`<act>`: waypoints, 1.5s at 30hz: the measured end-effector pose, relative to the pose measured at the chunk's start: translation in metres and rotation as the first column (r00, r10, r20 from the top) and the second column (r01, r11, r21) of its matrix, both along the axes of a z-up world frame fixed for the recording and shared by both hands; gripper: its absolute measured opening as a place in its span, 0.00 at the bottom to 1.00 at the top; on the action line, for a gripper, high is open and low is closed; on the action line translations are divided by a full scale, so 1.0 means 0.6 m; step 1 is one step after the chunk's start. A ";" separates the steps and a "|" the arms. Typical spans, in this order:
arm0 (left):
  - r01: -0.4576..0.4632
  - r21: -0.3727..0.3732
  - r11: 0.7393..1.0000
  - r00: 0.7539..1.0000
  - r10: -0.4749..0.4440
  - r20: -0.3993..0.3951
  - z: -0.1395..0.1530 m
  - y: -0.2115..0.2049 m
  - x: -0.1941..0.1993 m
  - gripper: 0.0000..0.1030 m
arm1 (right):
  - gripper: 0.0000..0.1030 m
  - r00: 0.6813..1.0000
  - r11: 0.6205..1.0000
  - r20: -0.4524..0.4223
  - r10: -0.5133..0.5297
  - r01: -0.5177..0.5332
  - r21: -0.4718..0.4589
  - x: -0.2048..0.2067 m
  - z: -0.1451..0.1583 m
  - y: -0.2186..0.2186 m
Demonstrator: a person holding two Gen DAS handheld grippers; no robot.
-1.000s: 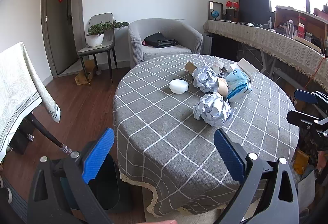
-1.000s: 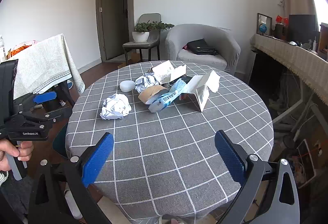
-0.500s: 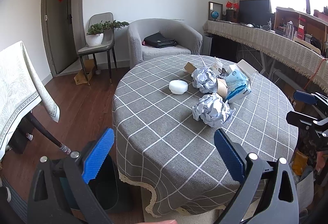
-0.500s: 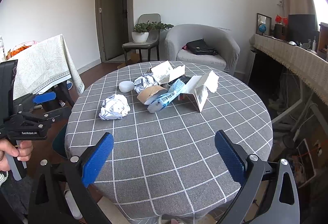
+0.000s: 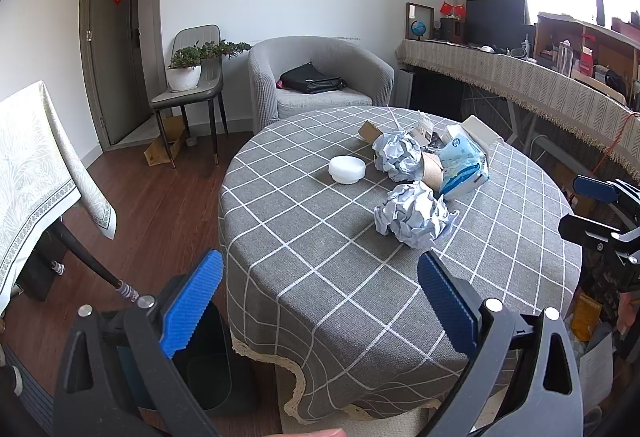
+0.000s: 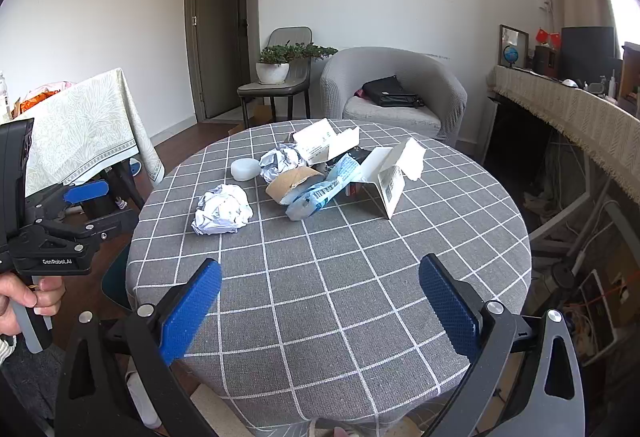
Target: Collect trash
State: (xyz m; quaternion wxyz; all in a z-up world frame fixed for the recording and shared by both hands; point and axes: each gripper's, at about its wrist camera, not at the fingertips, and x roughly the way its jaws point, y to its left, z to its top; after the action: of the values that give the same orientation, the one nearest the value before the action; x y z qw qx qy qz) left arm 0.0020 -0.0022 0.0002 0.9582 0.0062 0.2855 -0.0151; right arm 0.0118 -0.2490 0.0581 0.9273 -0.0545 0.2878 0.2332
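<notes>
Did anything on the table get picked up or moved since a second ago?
No. Nothing was picked up or moved. The left gripper and the right gripper are both open and empty as before, held short of the table, with only a tiny drift of the views. The near paper ball, the far paper ball, the white lid and the blue wrapper lie where they were.
</notes>
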 end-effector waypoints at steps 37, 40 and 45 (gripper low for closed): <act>0.125 0.013 0.992 0.992 -0.125 -0.018 0.008 -0.030 0.025 0.83 | 0.81 0.989 0.977 -0.146 -0.007 0.038 0.209 0.036 -0.006 -0.015; 0.164 0.013 0.986 0.986 -0.163 -0.041 0.002 -0.041 0.043 0.79 | 0.81 0.984 0.968 -0.176 0.006 0.039 0.248 0.047 -0.010 -0.016; 0.244 0.022 0.969 0.967 -0.242 -0.084 -0.015 -0.062 0.073 0.79 | 0.81 0.974 0.948 -0.226 0.032 0.042 0.316 0.069 -0.014 -0.023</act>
State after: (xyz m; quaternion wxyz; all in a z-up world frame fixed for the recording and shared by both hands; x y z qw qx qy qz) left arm 0.0459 -0.0393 -0.0086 0.9366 0.0559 0.3214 -0.1280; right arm 0.0532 -0.2628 0.0499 0.8853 0.1237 0.3510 0.2787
